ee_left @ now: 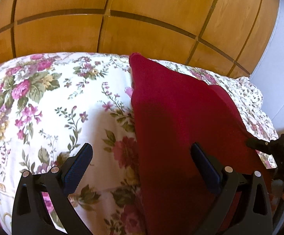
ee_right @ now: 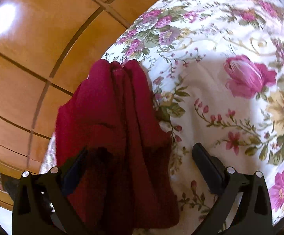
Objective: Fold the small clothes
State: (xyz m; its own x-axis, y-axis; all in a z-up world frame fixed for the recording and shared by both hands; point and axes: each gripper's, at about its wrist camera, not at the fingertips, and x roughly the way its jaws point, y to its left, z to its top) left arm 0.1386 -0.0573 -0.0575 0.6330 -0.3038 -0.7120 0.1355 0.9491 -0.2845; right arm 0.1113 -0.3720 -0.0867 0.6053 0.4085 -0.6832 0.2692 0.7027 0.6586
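Left wrist view shows a dark red garment (ee_left: 173, 121) lying on a flowered bedspread (ee_left: 44, 101), running away from the camera toward a wooden panelled wall (ee_left: 122, 19), its far corner reaching the bedspread's far edge. The left gripper (ee_left: 142, 168) has its fingers spread wide with nothing pinched; the garment's left edge runs between them and the right finger lies over red cloth. At the right edge of this view the tip of the other tool touches the garment's right edge. In the right wrist view the right gripper (ee_right: 140, 168) is also spread wide; the red cloth (ee_right: 118, 121), bunched into long ridges, fills the space beside its left finger, but no pinch shows, so it seems to hold nothing. The step in hand looks like taking the near edge in order to fold it over. To do it well, each gripper should close on a single layer at a near corner, not on a ridge, and both should lift evenly so the cloth spreads flat and the bedspread is not caught.
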